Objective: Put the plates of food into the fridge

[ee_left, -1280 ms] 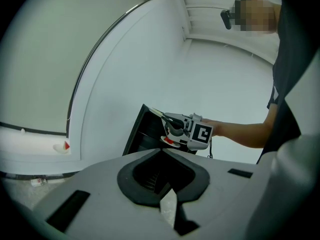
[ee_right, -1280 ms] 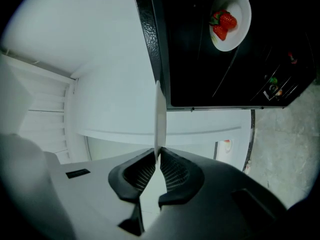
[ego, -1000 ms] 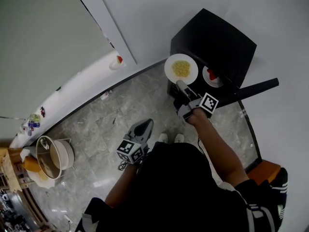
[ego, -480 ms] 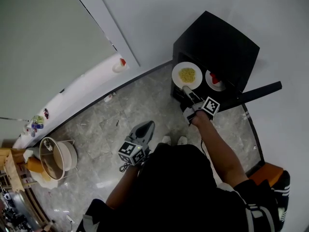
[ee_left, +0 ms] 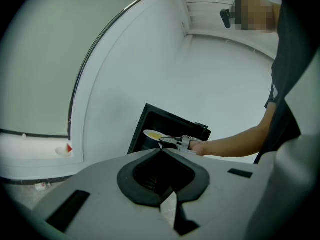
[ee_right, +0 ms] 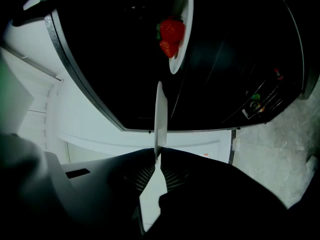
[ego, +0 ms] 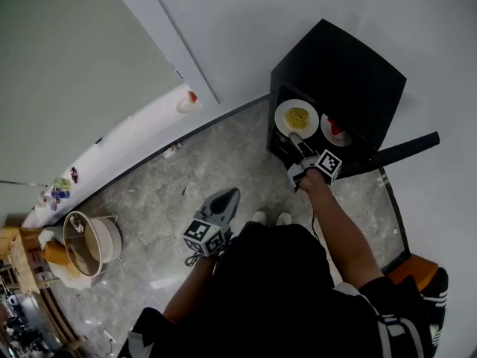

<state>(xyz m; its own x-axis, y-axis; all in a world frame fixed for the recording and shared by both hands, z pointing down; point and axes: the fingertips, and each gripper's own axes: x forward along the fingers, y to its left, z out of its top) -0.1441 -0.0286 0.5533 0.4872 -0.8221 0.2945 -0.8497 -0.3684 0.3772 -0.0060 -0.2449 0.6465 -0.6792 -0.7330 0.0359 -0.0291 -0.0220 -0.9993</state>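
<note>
A black mini fridge (ego: 343, 73) stands open against the white wall, its door (ego: 406, 148) swung out to the right. My right gripper (ego: 299, 146) is shut on the rim of a white plate of yellow food (ego: 297, 118) and holds it at the fridge opening. In the right gripper view that plate (ee_right: 160, 114) shows edge-on between the jaws of the right gripper (ee_right: 158, 154). A plate of strawberries (ego: 334, 129) sits inside the fridge, just right of the held plate. My left gripper (ego: 218, 209) hangs low by the person's body, shut and empty.
A large pot (ego: 88, 242) on a stand sits on the marble floor at the lower left, beside a wooden shelf (ego: 16, 263). A white ledge (ego: 127, 129) along the wall carries a small dish with something red (ego: 187, 101). An orange object (ego: 412, 263) lies at the right.
The right gripper has carried the plate of yellow food forward and to the right, up to the fridge opening next to the strawberry plate. The left gripper has barely moved.
</note>
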